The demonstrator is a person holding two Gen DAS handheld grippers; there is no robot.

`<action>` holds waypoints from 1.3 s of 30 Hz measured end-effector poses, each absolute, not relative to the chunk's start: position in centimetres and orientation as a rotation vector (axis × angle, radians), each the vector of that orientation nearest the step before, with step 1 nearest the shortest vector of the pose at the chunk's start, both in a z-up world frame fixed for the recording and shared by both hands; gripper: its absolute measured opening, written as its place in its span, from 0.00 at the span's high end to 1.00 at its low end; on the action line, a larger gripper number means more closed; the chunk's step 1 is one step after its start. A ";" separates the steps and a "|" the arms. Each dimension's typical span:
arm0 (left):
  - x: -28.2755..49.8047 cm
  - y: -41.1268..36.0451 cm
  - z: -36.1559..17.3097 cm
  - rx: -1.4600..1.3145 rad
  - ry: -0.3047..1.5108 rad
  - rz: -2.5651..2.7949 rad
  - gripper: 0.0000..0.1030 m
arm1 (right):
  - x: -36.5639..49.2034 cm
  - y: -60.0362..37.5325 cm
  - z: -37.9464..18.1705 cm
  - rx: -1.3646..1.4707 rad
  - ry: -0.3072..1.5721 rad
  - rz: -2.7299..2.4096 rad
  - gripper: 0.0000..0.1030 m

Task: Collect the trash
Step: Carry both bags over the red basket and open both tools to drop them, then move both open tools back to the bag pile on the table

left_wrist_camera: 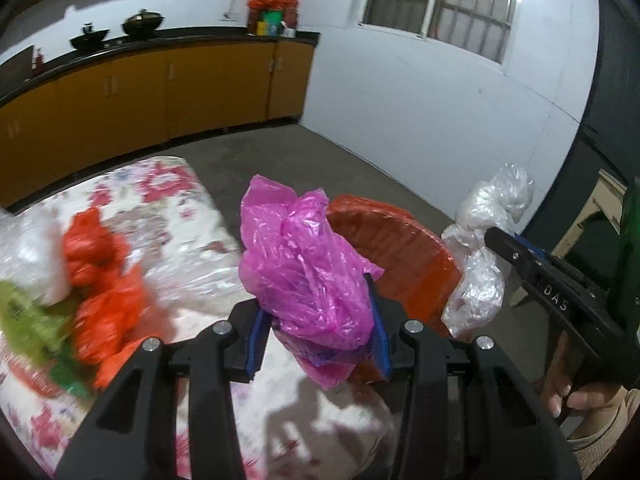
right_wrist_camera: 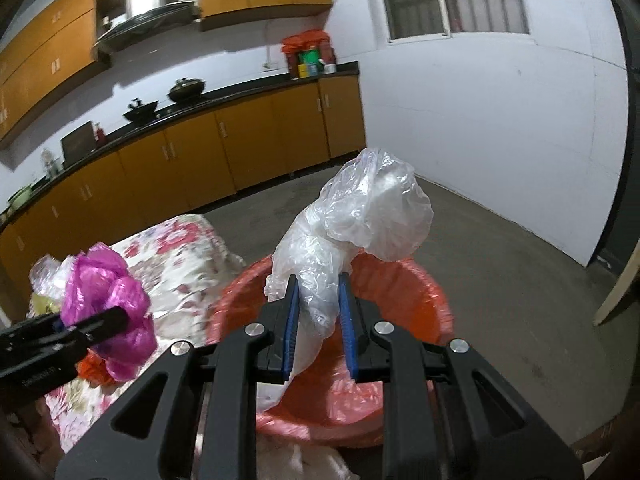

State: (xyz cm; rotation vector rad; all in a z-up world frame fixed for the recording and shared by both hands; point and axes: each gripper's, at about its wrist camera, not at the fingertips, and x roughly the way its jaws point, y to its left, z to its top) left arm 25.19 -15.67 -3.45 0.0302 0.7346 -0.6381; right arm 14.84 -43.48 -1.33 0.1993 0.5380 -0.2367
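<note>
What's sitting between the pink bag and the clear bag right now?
In the left wrist view, the red-lined bin lies between the pink bag and the clear bag, its far rim showing in the gap.

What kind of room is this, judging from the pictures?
Most likely a home kitchen: yellow-brown cabinets run under a dark countertop, woks stand on it, and a range hood hangs above.

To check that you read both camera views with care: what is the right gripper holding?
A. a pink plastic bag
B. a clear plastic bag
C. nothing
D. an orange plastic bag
B: the right gripper is shut on a clear plastic bag above the red bin; the pink plastic bag is in the left gripper.
</note>
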 end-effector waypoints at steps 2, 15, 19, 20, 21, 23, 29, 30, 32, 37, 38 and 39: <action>25.9 -17.0 -3.8 0.034 0.747 -0.660 0.59 | 15.1 -44.3 -1.3 0.210 0.533 -0.246 0.81; 28.5 -22.0 -6.6 0.085 0.804 -0.668 0.44 | 16.5 -46.4 -1.4 0.238 0.514 -0.258 0.68; 28.4 -21.0 -7.2 0.094 0.812 -0.634 0.38 | 16.4 -46.6 -1.3 0.244 0.515 -0.258 0.54; 28.4 -20.5 -7.2 0.096 0.812 -0.618 0.37 | 16.1 -46.6 -1.3 0.245 0.515 -0.261 0.52; 28.3 -19.9 -7.3 0.098 0.808 -0.593 0.37 | 15.8 -46.6 -1.3 0.244 0.512 -0.266 0.47; 27.8 -18.5 -7.2 0.105 0.782 -0.529 0.28 | 15.3 -46.6 -1.1 0.232 0.500 -0.284 0.38; 24.9 -14.4 -6.6 0.136 0.701 -0.390 0.20 | 14.7 -45.3 -0.8 0.156 0.489 -0.293 0.34; 24.3 -13.4 -6.5 0.138 0.687 -0.371 0.20 | 14.7 -44.9 -0.8 0.146 0.491 -0.287 0.34; 23.6 -12.2 -6.1 0.143 0.669 -0.340 0.19 | 14.6 -44.0 -0.7 0.124 0.491 -0.273 0.34; 22.1 -7.6 -5.6 0.148 0.620 -0.240 0.19 | 14.7 -41.3 -0.7 0.099 0.500 -0.209 0.34; 21.8 -6.5 -5.6 0.149 0.613 -0.217 0.19 | 14.9 -40.6 -0.7 0.093 0.504 -0.192 0.34; 21.5 -5.1 -5.6 0.145 0.608 -0.188 0.19 | 15.0 -40.0 -0.7 0.091 0.507 -0.177 0.34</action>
